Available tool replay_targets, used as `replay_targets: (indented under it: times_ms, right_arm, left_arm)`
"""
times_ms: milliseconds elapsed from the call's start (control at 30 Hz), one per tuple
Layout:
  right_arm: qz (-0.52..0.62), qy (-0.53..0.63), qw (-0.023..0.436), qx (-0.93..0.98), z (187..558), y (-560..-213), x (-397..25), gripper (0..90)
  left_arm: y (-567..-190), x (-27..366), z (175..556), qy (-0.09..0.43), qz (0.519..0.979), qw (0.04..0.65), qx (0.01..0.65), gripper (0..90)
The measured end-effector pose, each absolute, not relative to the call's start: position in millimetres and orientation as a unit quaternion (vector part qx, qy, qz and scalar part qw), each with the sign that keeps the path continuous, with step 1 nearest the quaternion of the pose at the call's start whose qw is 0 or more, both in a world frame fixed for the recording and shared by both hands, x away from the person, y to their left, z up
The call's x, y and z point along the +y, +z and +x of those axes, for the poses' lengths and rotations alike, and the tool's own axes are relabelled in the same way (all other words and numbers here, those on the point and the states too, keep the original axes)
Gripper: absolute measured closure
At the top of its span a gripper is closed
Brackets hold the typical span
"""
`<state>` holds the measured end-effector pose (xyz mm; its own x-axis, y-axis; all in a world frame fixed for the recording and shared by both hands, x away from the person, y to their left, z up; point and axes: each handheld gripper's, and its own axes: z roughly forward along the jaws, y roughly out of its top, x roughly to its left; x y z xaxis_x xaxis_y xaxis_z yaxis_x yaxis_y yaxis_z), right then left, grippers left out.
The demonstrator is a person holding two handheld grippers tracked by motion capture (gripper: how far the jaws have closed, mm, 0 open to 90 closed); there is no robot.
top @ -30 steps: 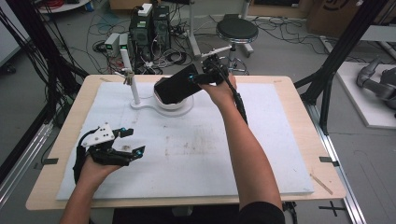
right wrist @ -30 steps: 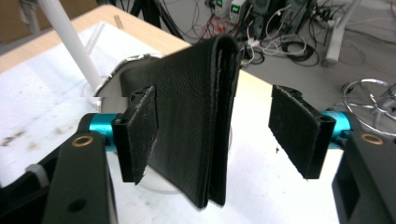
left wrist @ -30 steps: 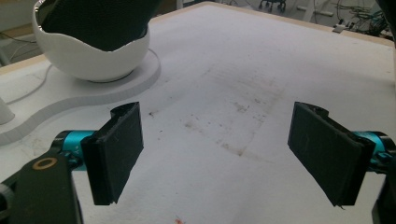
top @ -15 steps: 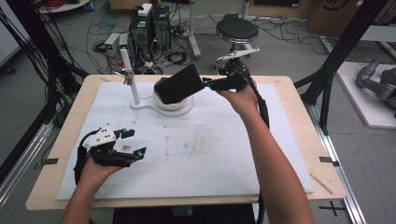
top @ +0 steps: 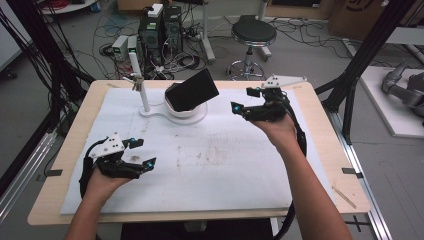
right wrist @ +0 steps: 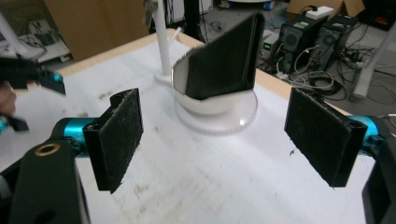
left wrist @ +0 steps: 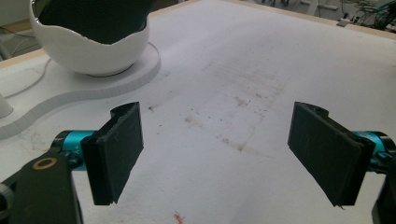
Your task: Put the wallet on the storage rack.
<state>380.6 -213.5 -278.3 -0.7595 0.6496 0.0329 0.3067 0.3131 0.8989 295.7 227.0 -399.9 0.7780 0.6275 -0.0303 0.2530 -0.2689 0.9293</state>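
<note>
A black flat slab (top: 192, 90) leans tilted in a white bowl (top: 186, 111) at the back middle of the table. In the right gripper view the slab (right wrist: 224, 58) stands in the bowl (right wrist: 210, 105) straight ahead. My right gripper (top: 241, 99) hovers to the right of the bowl, apart from the slab, open and empty (right wrist: 215, 135). My left gripper (top: 146, 152) rests low at the front left, open with nothing between its pads (left wrist: 219, 158). The bowl (left wrist: 88, 51) lies off to its upper left.
A white post with a clip (top: 136, 80) rises from the bowl's curved white base. A stained white mat (top: 225, 160) covers the wooden table. Beyond the far edge are a stool (top: 253, 32), computer boxes (top: 160, 25) and cables. Black frame poles flank both sides.
My right gripper let go of the black slab and drew back to the right, now open. The slab stays leaning in the bowl. The left gripper has not moved.
</note>
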Motion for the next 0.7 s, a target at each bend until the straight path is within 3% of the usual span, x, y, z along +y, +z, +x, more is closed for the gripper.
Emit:
replay_targets:
  times_ms: [333,700]
  right_arm:
    - [0.299,0.514,0.178,0.784,338.4,-333.3,-245.8,19.7]
    - [0.319,0.526,0.181,0.767,318.5,-379.3,-254.8,19.6]
  left_arm:
    - [-410.2,225.5,299.0,0.175,0.780,0.528,0.286,18.1]
    - [-412.9,222.4,301.6,0.174,0.777,0.533,0.286,18.2]
